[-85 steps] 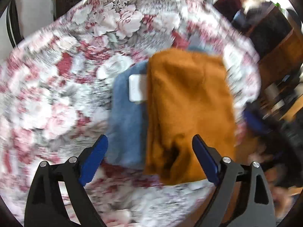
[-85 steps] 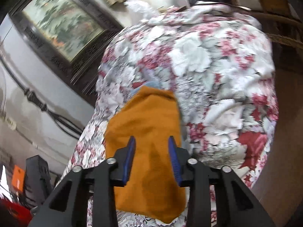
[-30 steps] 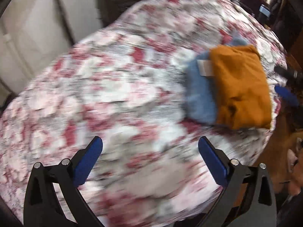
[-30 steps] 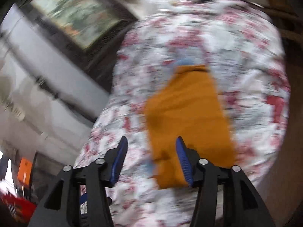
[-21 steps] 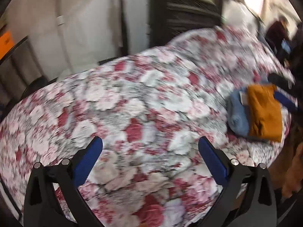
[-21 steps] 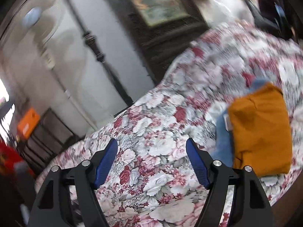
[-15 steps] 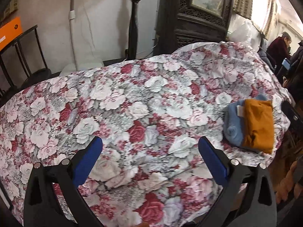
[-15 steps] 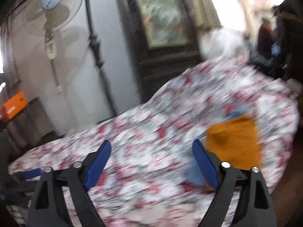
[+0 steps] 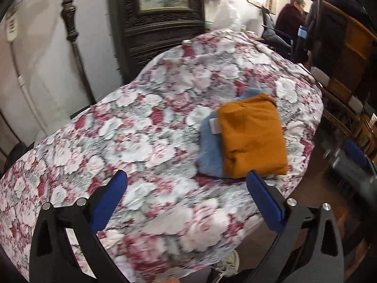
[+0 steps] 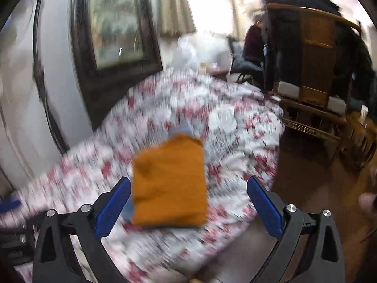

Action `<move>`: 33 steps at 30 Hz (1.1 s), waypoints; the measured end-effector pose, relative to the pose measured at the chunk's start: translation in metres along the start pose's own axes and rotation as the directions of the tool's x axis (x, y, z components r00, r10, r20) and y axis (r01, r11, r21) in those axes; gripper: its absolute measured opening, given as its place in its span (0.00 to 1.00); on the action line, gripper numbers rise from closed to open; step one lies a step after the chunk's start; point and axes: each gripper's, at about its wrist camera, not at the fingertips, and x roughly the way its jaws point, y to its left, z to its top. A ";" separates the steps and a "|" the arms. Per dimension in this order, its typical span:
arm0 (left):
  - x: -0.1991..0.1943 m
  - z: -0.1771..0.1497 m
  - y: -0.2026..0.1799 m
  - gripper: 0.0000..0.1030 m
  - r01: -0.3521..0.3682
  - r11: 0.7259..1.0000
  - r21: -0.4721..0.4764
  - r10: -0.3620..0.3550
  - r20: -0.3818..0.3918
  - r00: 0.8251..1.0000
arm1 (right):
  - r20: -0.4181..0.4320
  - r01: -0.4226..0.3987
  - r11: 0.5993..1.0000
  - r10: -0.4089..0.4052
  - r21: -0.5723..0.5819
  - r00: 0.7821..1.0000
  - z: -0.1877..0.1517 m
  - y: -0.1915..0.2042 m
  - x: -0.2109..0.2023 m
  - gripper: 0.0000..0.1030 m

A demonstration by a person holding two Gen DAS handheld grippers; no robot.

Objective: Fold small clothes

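A folded orange cloth (image 9: 253, 139) lies on top of a folded blue cloth (image 9: 209, 149) with a white label, near the right edge of the floral-covered table (image 9: 132, 129). My left gripper (image 9: 186, 199) is open and empty, held back above the table's near side. In the right wrist view the orange cloth (image 10: 168, 181) lies ahead on the floral cover (image 10: 226, 122), with only slivers of the blue one showing. My right gripper (image 10: 188, 204) is open and empty, apart from the stack.
A dark carved frame with a painting (image 9: 162, 7) stands behind the table. Wooden chairs (image 10: 315, 66) and a seated person (image 9: 291, 14) are at the right. Brown floor (image 10: 313, 184) lies right of the table. A fan pole (image 9: 73, 47) stands at the left.
Both grippers have let go and pulled back from the stack. The right jaws have opened wide. Both views swung away and now face the folded stack again.
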 end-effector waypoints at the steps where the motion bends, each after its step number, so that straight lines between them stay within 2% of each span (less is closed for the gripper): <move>1: 0.006 0.002 -0.011 0.95 0.005 1.000 0.001 -0.005 -0.012 1.000 | -0.001 0.009 1.000 -0.009 -0.019 1.000 -0.002 -0.001 0.003 0.96; 5: 0.023 0.003 -0.041 0.95 0.020 1.000 0.004 -0.019 -0.032 0.999 | -0.034 0.018 0.999 -0.019 -0.040 0.999 -0.013 -0.015 0.011 0.96; 10: 0.041 -0.001 -0.062 0.95 0.020 0.999 0.026 -0.018 -0.067 0.998 | -0.161 -0.005 0.989 0.029 0.146 0.986 -0.017 -0.054 0.035 0.96; 13: 0.048 -0.003 -0.070 0.95 -0.013 0.999 0.052 0.017 -0.068 0.998 | -0.206 -0.062 0.972 0.110 0.225 0.972 -0.020 -0.060 0.048 0.96; 18: 0.052 -0.005 -0.074 0.95 -0.023 0.998 0.065 0.028 -0.074 0.997 | -0.217 -0.067 0.983 0.103 0.169 0.971 -0.016 -0.047 0.054 0.96; 24: 0.053 -0.006 -0.068 0.95 -0.003 0.999 0.043 0.007 -0.086 0.996 | -0.208 -0.082 0.980 0.120 0.179 0.971 -0.014 -0.047 0.052 0.96; 33: 0.052 -0.005 -0.069 0.95 -0.017 0.998 0.064 0.023 -0.082 0.996 | -0.208 -0.090 0.978 0.129 0.187 0.970 -0.013 -0.046 0.052 0.96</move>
